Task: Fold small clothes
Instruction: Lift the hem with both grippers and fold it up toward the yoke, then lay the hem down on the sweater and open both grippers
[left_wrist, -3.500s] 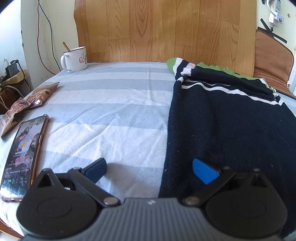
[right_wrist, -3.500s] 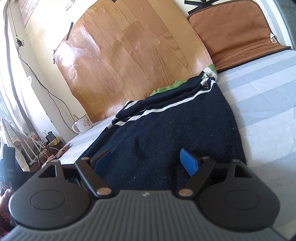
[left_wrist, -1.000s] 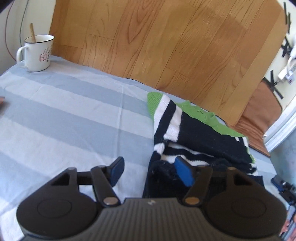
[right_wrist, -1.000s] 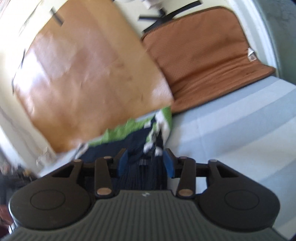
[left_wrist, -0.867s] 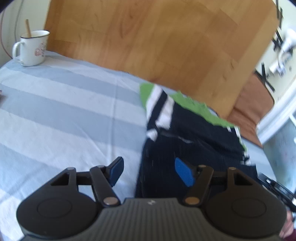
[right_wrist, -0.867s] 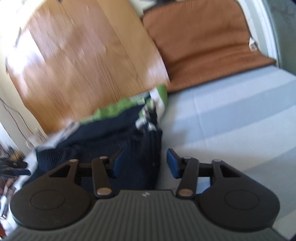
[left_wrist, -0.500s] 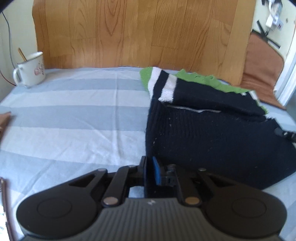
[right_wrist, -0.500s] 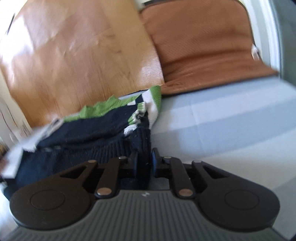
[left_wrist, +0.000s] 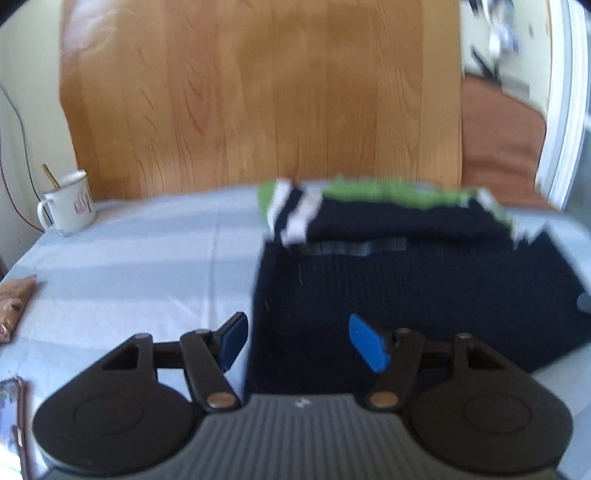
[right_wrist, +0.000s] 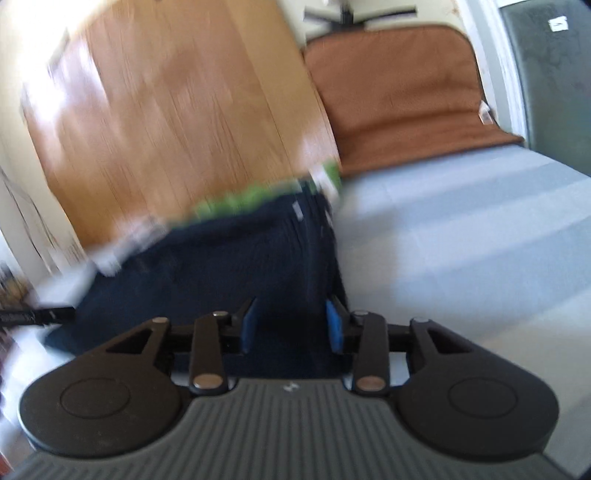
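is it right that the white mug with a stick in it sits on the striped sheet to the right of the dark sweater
Not quite. The white mug with the stick in it does sit on the striped sheet, but to the left of the dark sweater, not the right. The left wrist view shows it.

Both wrist cameras are sitting low and close over the striped bed (left_wrist: 122, 266), tilting downward toward the wooden board (left_wrist: 258, 99) at twelve o'clock; both are sharing the dark sweater (left_wrist: 424, 291) (right_wrist: 221, 266)
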